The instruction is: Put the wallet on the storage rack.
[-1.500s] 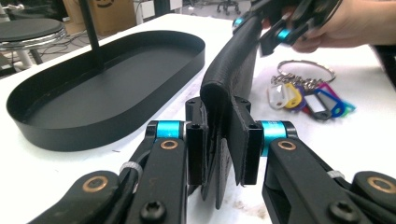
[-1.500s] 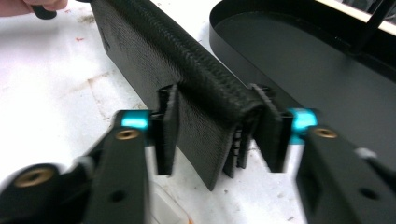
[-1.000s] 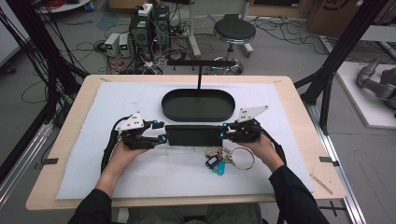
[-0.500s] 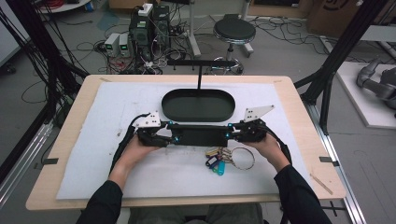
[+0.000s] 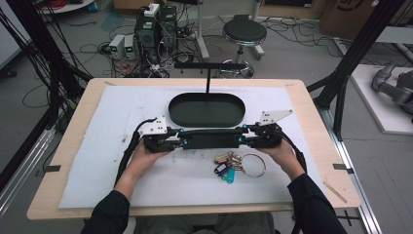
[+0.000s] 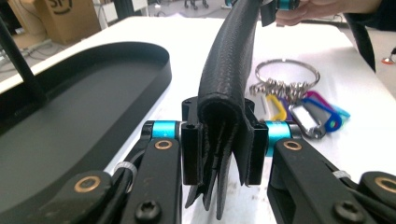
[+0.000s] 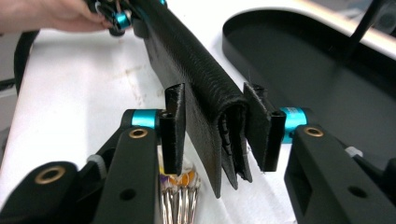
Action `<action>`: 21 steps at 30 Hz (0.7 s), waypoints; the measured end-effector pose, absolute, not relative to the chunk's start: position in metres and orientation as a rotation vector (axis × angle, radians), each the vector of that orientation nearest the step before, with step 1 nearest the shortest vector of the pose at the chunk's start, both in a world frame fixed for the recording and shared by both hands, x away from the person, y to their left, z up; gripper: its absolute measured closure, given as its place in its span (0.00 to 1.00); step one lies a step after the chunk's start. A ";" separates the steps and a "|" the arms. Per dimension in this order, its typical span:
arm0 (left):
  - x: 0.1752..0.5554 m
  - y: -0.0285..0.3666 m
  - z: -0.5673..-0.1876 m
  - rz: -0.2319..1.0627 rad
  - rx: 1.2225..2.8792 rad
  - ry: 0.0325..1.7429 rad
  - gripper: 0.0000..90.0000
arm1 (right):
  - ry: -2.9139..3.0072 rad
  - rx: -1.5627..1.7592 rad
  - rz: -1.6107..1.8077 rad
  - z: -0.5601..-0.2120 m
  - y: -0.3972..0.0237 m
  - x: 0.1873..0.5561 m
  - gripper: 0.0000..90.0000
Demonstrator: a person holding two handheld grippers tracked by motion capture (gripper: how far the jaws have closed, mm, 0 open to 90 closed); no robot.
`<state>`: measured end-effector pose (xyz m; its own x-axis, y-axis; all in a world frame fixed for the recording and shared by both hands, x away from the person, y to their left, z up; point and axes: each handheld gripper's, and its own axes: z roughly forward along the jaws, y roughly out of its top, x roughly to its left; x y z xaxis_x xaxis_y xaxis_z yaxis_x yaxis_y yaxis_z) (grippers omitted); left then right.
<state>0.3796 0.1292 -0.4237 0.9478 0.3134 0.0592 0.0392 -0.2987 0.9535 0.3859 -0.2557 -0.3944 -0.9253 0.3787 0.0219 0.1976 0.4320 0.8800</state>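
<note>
Black leather wallet (image 5: 210, 139) held lengthwise above bench (image 5: 311, 102), between oval tray (image 5: 206, 109) and key bunch (image 5: 238, 163). Left hand-held gripper (image 6: 223, 140) clamped tight on one end. Right hand-held gripper (image 7: 219, 126) straddling other end, jaws slightly apart, not squeezing. Best closed fully before lifting; keep level.

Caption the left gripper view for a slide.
Left gripper clamped on the end of a folded black leather wallet, between the black oval tray and a key ring with coloured tags.

One black wallet (image 5: 209, 139), one oval tray (image 5: 206, 109), one key bunch (image 5: 238, 163), two tongs, left tongs (image 5: 178, 141), right tongs (image 5: 243, 139), two hands
</note>
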 end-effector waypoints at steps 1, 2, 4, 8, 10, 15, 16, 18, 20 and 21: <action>0.379 0.129 -0.422 0.283 1.853 0.262 0.83 | 2.484 0.513 1.512 -0.392 -0.258 0.384 0.65; 0.378 0.128 -0.420 0.285 1.844 0.269 0.83 | 2.455 0.527 1.528 -0.389 -0.261 0.382 0.63; 0.377 0.128 -0.417 0.295 1.830 0.278 0.83 | 2.416 0.540 1.537 -0.384 -0.267 0.380 0.62; 0.378 0.130 -0.411 0.307 1.795 0.320 0.83 | 2.302 0.641 1.557 -0.374 -0.285 0.374 0.52; 0.379 0.132 -0.408 0.313 1.783 0.346 0.83 | 2.258 0.682 1.533 -0.371 -0.294 0.371 0.49; 0.383 0.133 -0.401 0.347 1.773 0.382 0.83 | 2.168 0.767 1.479 -0.368 -0.318 0.362 0.42; 0.384 0.133 -0.399 0.358 1.765 0.393 0.83 | 2.146 0.776 1.473 -0.368 -0.322 0.360 0.41; 0.387 0.131 -0.397 0.371 1.758 0.402 0.83 | 2.093 0.797 1.477 -0.368 -0.330 0.357 0.41; 0.390 0.129 -0.395 0.387 1.749 0.414 0.83 | 2.059 0.830 1.487 -0.368 -0.336 0.356 0.40; 0.392 0.128 -0.394 0.392 1.747 0.418 0.83 | 2.046 0.842 1.486 -0.368 -0.338 0.356 0.40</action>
<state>0.3921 0.1283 -0.3939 0.8771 0.4789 0.0371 0.0675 -0.1992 0.9776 0.3559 -0.3380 -0.3680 -0.7002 0.7137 -0.0198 0.2021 0.2248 0.9532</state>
